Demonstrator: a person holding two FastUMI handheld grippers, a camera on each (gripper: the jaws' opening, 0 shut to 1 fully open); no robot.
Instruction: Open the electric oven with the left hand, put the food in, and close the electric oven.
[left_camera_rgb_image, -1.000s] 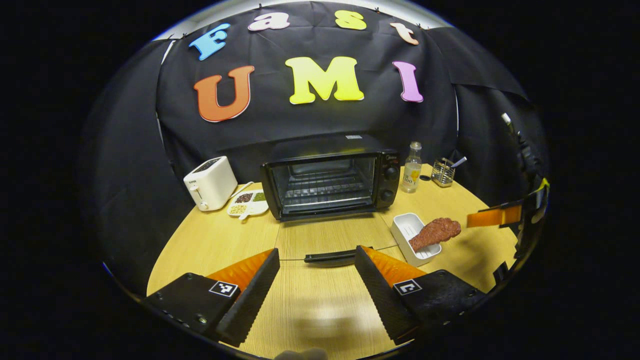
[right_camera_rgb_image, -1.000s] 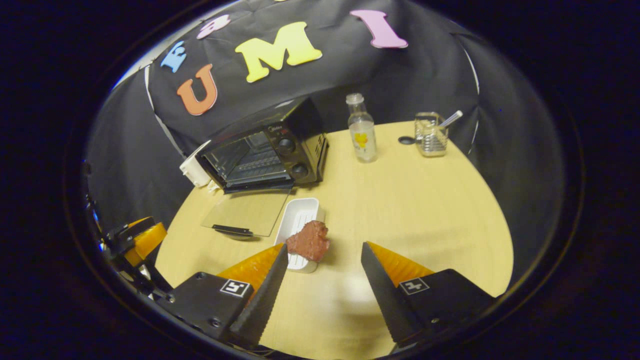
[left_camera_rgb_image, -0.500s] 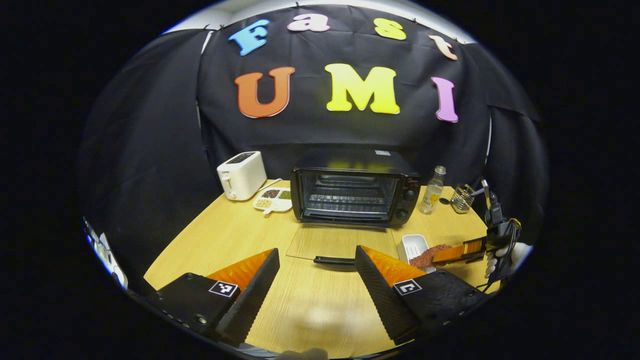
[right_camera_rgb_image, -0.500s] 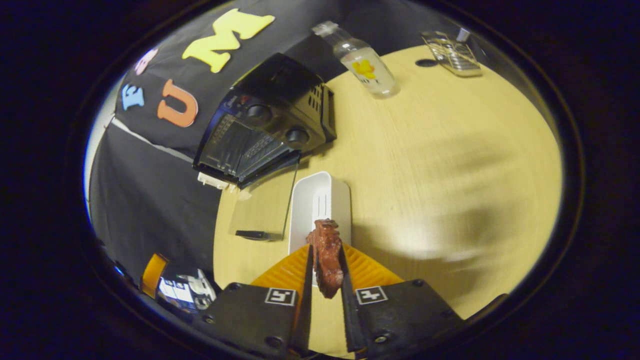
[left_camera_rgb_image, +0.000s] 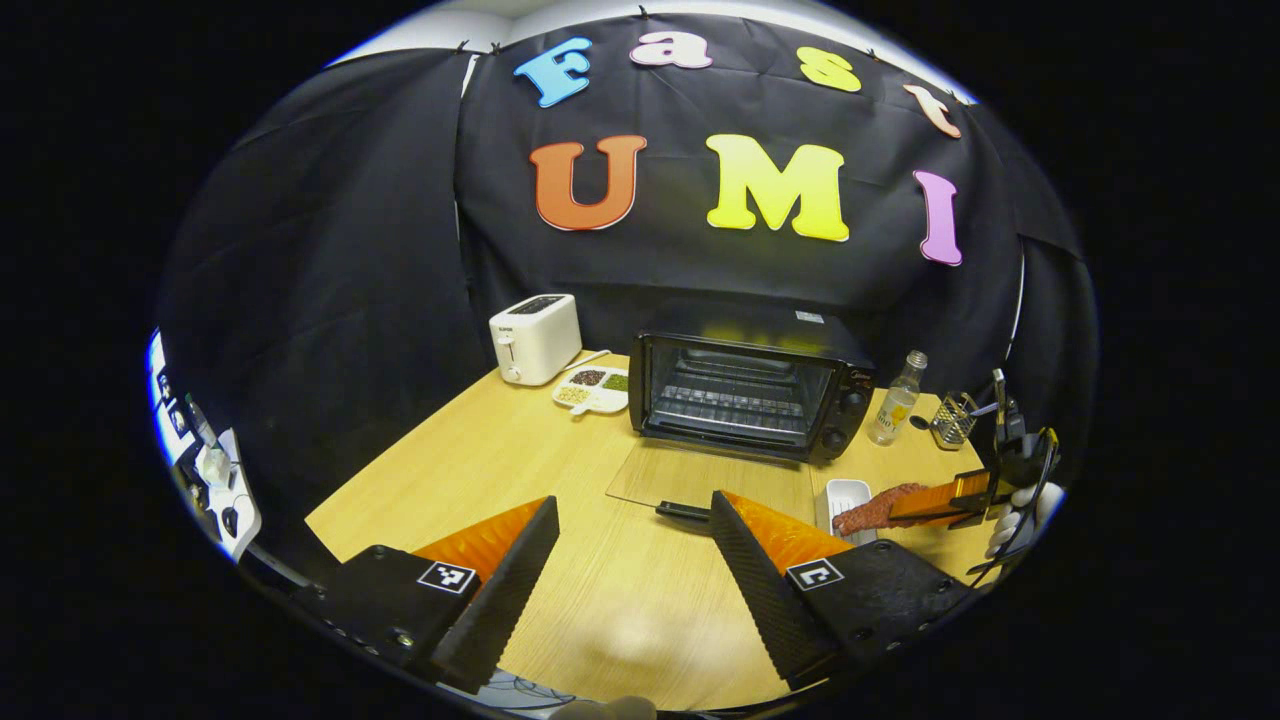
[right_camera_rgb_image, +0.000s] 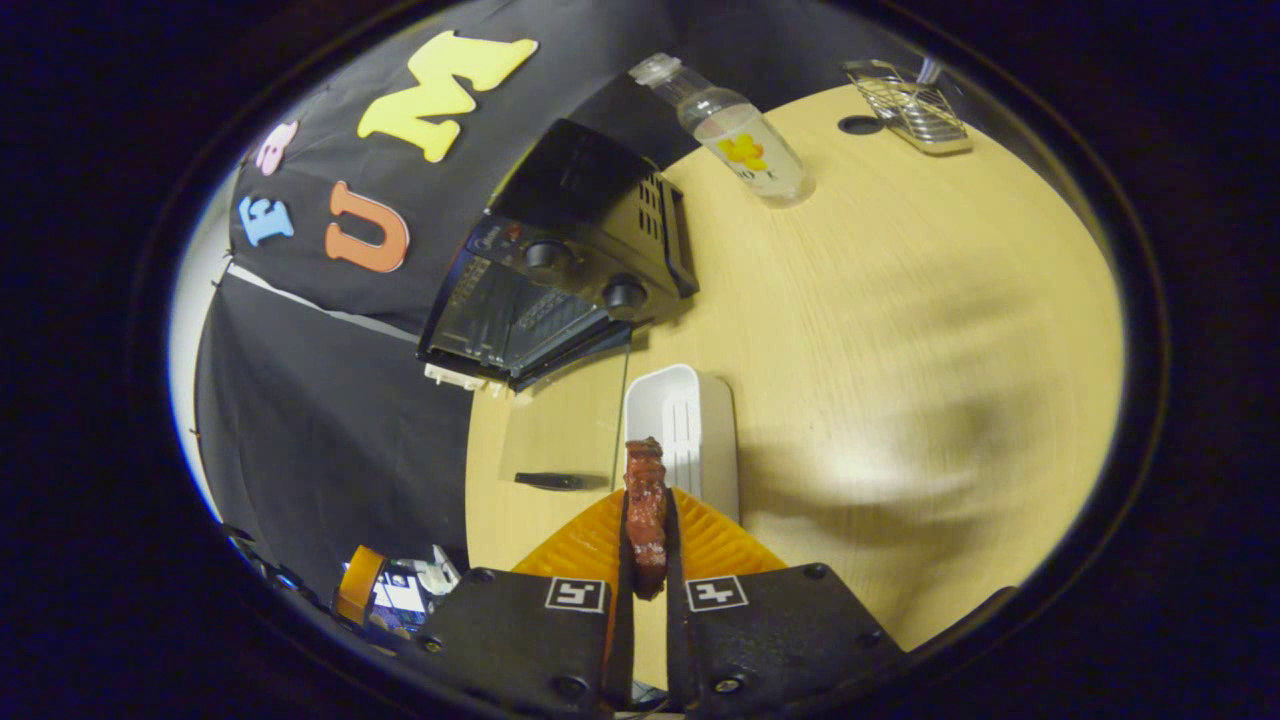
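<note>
The electric oven (left_camera_rgb_image: 750, 400) is seen at the back of the wooden counter (left_camera_rgb_image: 480, 470), its glass door (left_camera_rgb_image: 700, 478) folded down flat onto the counter with the dark handle (left_camera_rgb_image: 683, 511) at the near edge. Inside the open cavity a wire rack (left_camera_rgb_image: 735, 400) is visible and nothing can be made out lying on it.

The food (right_camera_rgb_image: 646, 510), a reddish-brown piece of meat, is clamped between both fingers of the right claw (right_camera_rgb_image: 648, 560), whose jaws are drawn nearly together on it. It is held over the near end of a white tray (right_camera_rgb_image: 690, 440), which lies on the counter just beside the open door; whether the meat touches the tray cannot be told. The part of the tray left uncovered holds nothing.

The left claw (left_camera_rgb_image: 630, 545) is held with its jaws wide apart over the counter, in front of the door, and nothing is gripped in it.

Left of the oven, a divided white dish (left_camera_rgb_image: 594, 389) is filled with separate portions of small dark, green and pale grains, and a white toaster (left_camera_rgb_image: 535, 338) stands just behind it. To the right of the oven a clear bottle (left_camera_rgb_image: 897, 410) holding a pale liquid is seen, and beside it a wire holder (left_camera_rgb_image: 952, 423).
</note>
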